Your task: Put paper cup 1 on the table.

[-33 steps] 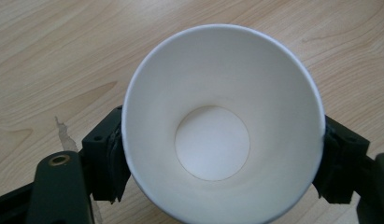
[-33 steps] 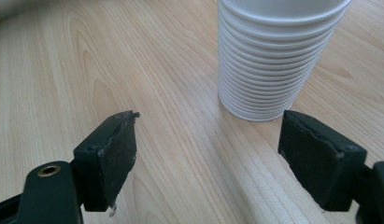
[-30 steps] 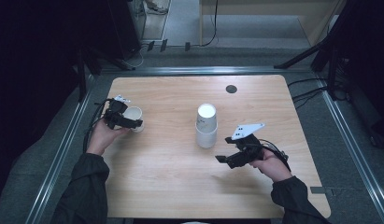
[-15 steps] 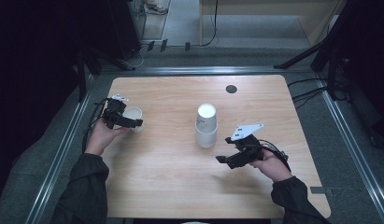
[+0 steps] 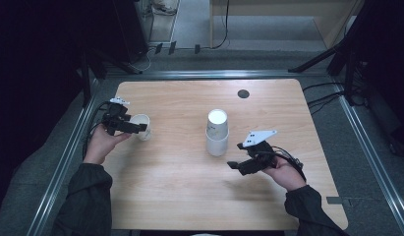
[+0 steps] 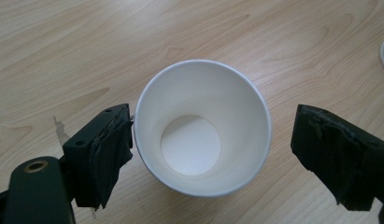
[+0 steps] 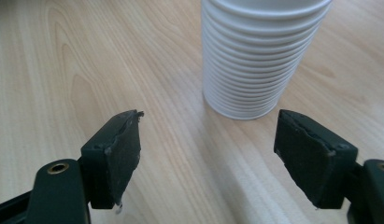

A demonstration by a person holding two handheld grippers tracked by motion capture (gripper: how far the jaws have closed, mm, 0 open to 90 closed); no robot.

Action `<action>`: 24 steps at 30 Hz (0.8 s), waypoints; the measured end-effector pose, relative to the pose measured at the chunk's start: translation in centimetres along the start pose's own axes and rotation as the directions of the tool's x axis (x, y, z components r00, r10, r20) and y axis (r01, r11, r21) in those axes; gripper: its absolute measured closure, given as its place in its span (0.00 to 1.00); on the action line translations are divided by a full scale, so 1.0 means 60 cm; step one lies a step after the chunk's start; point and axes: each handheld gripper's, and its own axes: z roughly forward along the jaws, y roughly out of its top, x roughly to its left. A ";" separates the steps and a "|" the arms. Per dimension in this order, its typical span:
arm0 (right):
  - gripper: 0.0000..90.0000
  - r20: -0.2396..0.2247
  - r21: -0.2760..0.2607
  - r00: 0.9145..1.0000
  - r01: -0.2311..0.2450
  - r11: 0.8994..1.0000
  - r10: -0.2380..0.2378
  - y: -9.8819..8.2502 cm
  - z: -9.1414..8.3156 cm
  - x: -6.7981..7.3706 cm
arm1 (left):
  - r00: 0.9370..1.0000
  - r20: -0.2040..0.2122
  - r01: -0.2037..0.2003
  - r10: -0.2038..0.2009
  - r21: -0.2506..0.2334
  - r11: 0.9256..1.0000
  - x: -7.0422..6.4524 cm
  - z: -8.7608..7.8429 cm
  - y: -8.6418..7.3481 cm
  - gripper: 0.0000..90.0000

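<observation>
sitting upright on the wooden table (image 5: 180,196) near its left edge, a single white paper cup (image 5: 141,126), mouth open to the ceiling and bottom disc showing down inside in the left gripper view (image 6: 199,140). hovering over that cup, the left gripper (image 5: 135,129), jaws having just been opening and now standing spread to either side of the rim; in its own view (image 6: 210,140), the left-hand pad lying just beside the cup wall, whether touching or a hair off being hard to tell, the other pad standing clear of the rim with bare wood showing between, so no pinching going on. trailing off the table's left side, a black cable (image 5: 91,129) from that gripper. standing near the middle of the table, a stack of white paper cups (image 5: 217,132), nested mouth down, ribbed with many rims in the right gripper view (image 7: 255,56). hanging low just right of the stack and pointing toward it, the right gripper (image 5: 233,165), jaws having just been closing a little yet standing wide apart (image 7: 208,154), nothing between them but wood grain, the stack lying just beyond the pads. lying flush in the far part of the tabletop, a small dark round disc (image 5: 243,93).
</observation>
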 end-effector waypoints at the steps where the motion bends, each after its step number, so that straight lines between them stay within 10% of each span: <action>1: 0.25 0.010 -0.009 1.000 0.006 1.000 -0.006 0.000 0.000 -0.001 | 1.000 0.000 -0.003 0.003 -0.002 1.000 -0.001 -0.004 0.000 0.14; 12: 0.17 -0.021 0.025 0.998 -0.053 0.998 0.053 0.012 -0.006 -0.012 | 0.999 0.014 -0.033 0.034 -0.024 0.999 -0.023 -0.036 0.005 0.15; 24: 0.17 -0.048 0.018 0.999 -0.012 1.000 0.013 0.024 -0.019 -0.029 | 0.989 0.103 -0.105 0.109 -0.043 0.994 -0.081 -0.049 0.010 0.15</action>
